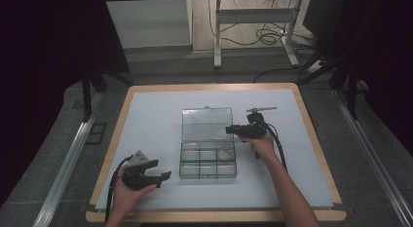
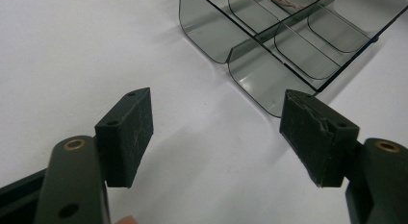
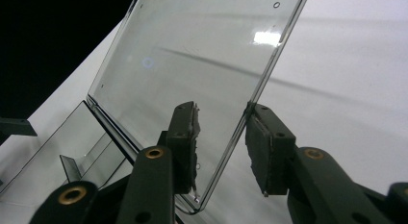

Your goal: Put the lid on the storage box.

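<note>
Partly cropped lid (image 3: 192,65) between right gripper (image 3: 221,147)

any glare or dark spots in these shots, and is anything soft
High view: the surround is dark and only the table is lit; the image is a little soft. Right gripper view: a bright glare patch sits on the lid, and the top left corner is black. Left gripper view: even light, with soft shadows under the box and below the sharp pads.

Left gripper (image 1: 157,171) fingers (image 2: 126,136) spread wide; right gripper (image 1: 230,131) fingers (image 3: 185,142) part-closed.
</note>
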{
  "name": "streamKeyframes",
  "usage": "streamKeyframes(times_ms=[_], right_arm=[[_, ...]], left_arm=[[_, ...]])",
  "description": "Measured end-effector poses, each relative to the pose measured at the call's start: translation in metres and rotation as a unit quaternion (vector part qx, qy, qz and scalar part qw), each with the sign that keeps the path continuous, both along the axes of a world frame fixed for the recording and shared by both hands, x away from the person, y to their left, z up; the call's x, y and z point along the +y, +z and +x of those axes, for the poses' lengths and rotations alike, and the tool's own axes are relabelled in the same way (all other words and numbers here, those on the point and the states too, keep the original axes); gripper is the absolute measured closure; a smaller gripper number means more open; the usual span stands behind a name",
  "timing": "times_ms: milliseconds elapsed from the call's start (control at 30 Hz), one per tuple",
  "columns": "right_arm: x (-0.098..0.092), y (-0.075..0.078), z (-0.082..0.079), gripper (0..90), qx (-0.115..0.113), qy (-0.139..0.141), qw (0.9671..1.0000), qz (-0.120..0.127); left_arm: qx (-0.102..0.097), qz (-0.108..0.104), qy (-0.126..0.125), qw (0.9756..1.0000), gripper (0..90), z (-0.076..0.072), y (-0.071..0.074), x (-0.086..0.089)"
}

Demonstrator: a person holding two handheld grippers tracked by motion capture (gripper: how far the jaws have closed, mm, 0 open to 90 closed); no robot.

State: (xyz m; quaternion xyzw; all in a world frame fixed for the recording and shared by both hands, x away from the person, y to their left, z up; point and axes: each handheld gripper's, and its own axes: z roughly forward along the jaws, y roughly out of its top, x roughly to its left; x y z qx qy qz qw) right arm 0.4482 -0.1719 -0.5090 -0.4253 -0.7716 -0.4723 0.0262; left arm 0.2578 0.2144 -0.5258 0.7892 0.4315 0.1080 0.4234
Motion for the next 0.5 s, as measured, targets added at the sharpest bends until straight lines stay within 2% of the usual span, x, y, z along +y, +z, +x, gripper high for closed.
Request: streamKeyframes(times_ms=[500], right_arm=[[-0.0057,0.003,-0.006,69.0,-0.032,0.001,0.9995,-0.003]], left_arm=[[0.001,0.001,0.0,1.0,28.1,0.0005,-0.0008,-0.0008]])
